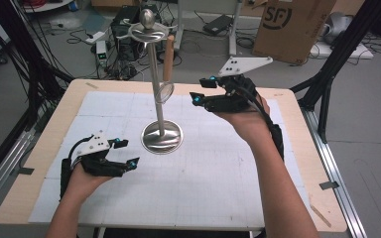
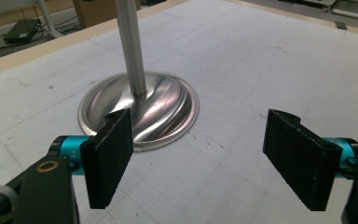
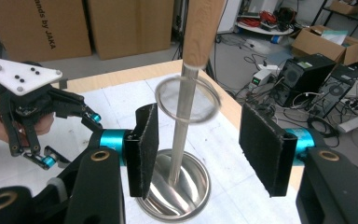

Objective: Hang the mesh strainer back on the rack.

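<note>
We see the steel stand [image 1: 161,135] near the bench [image 1: 39,148] centre, a wooden-handled strainer [image 1: 166,74] hanging from it. Our left claw [image 1: 126,152] hovers spread towards the near left corner; our right claw [image 1: 202,90], spread, sits raised beside the strainer.

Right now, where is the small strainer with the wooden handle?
The strainer hangs from the top of the metal stand, on the stand's right side in the high view, above the table. The open right gripper is just to its right.
</note>
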